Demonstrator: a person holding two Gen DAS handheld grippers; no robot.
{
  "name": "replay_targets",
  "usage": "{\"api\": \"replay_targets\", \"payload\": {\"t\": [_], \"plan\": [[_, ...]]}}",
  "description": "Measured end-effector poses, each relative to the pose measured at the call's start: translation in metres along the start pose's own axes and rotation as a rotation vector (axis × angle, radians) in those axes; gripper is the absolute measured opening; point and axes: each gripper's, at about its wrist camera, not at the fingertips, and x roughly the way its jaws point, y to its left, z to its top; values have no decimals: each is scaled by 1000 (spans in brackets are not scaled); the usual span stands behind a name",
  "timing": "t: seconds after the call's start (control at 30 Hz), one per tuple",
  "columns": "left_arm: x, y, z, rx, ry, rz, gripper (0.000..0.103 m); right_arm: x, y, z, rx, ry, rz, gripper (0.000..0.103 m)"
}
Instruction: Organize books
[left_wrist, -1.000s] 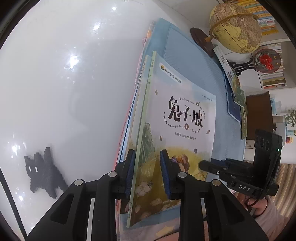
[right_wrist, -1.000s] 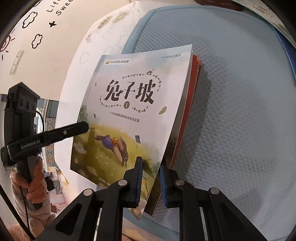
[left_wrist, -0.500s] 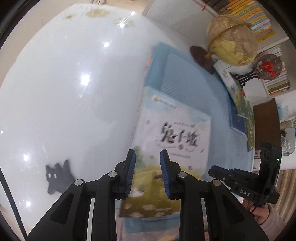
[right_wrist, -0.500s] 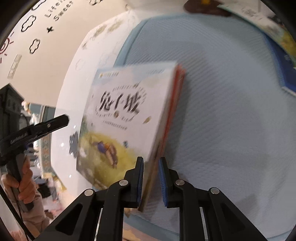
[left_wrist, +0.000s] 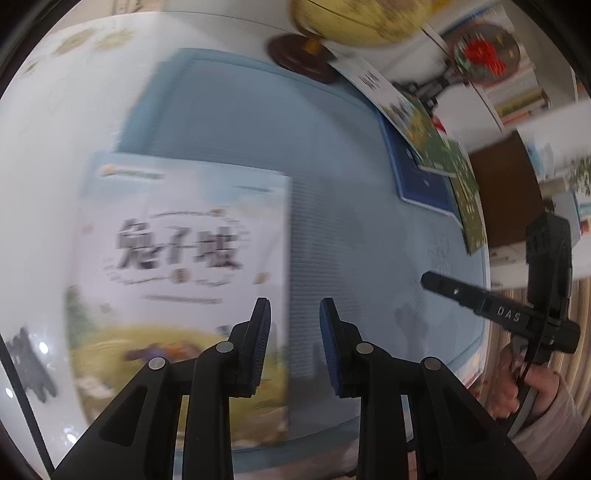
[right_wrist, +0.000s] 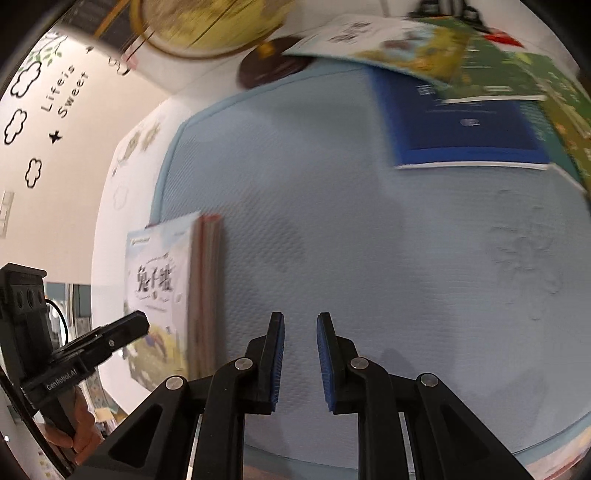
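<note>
A stack of books with a pale rabbit-cover book (left_wrist: 177, 258) on top lies flat on the left part of the light blue mat (left_wrist: 332, 177). It also shows in the right wrist view (right_wrist: 162, 291), with red book edges at its right side. My left gripper (left_wrist: 293, 306) is open and empty above the stack's right edge. My right gripper (right_wrist: 299, 321) is open and empty over bare mat (right_wrist: 369, 240), right of the stack. A dark blue book (right_wrist: 461, 125) and green picture books (right_wrist: 517, 74) lie at the mat's far right.
A yellow globe (left_wrist: 354, 18) on a dark round base (left_wrist: 299, 59) stands behind the mat. The white tabletop (left_wrist: 74, 92) surrounds the mat. A small black object (left_wrist: 26, 362) sits on the table at the left. Shelves with books (left_wrist: 517, 99) stand beyond.
Both grippers have let go of the book stack, which went from held upright to lying flat on the mat. Both grippers have pulled back and swung right.
</note>
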Motion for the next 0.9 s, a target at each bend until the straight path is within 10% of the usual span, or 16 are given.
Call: {"api": "replay_targets", "payload": {"t": [0.47, 0.9], "plan": [[73, -91, 56, -40, -9, 51, 25, -78, -192, 38, 116, -135, -36, 26], [150, -151, 134, -234, -225, 74, 25, -47, -192, 242, -233, -240, 19, 26]]}}
